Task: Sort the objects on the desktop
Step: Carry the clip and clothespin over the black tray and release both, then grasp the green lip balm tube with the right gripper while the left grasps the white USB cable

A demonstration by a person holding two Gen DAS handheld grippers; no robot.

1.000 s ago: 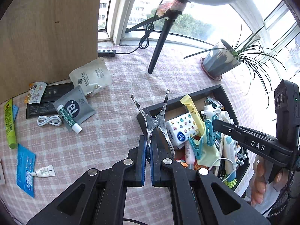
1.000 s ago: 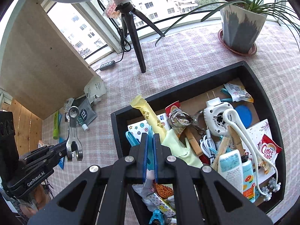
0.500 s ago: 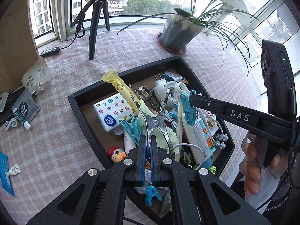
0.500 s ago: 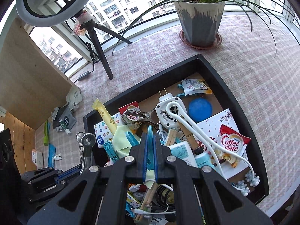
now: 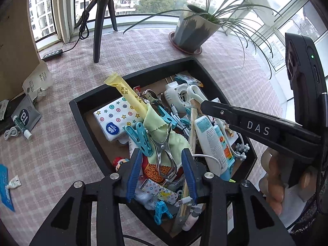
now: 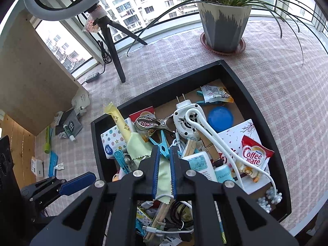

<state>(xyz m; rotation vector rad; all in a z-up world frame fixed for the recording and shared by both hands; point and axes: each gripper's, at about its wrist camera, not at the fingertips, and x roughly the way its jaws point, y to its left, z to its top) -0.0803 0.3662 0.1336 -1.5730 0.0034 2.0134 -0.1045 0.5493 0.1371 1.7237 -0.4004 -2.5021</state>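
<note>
Opened the left gripper [image 5: 162, 153] just now, jaws about half wide, to drop the shiny metal spring clip [image 5: 165, 162] into the black rectangular tray [image 5: 131, 75]. Left the clip loose between the pads, on top of the pale green cloth [image 5: 176, 141]. Opened the right gripper [image 6: 164, 149] a little too, jaws narrow, blue plastic peg [image 6: 163, 141] at the tips, not squeezed. Packed very full already, with a white squeeze tube [image 5: 211, 139] close by. Left a grey pouch [image 5: 25, 113] out on the pink checked tablecloth [image 5: 61, 153].
</note>
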